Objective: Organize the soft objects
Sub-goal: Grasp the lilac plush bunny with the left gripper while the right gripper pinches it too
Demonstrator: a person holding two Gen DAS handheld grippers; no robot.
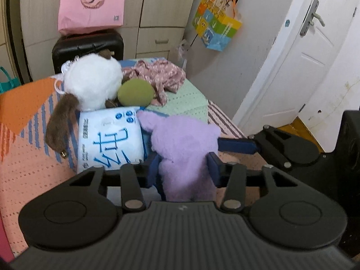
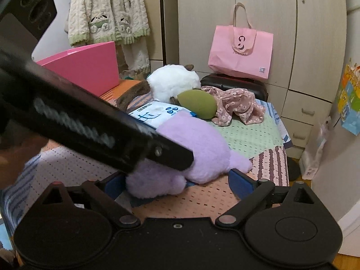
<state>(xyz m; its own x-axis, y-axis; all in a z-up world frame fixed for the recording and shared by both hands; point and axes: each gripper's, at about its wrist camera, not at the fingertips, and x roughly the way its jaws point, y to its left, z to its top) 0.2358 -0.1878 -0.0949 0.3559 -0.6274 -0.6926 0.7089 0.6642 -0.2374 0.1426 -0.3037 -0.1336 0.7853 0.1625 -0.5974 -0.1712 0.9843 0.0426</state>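
A purple plush toy (image 1: 182,148) lies on the covered table (image 1: 29,168). My left gripper (image 1: 184,168) is shut on it, blue pads pressing its lower body. My right gripper (image 2: 180,180) is open around the same purple plush (image 2: 202,144), one pad at each side; it also shows in the left wrist view (image 1: 238,146). Behind lie a blue-and-white tissue pack (image 1: 108,139), a white plush with brown ears (image 1: 92,85), a green round cushion (image 1: 135,92) and a pink floral cloth (image 1: 162,74). The left gripper's body crosses the right wrist view and hides part of the plush.
A pink box (image 2: 90,67) stands at the table's far left corner. A black suitcase (image 1: 87,47) with a pink bag (image 1: 92,4) on it stands behind the table, before the wardrobe. A white door (image 1: 292,56) is to the right.
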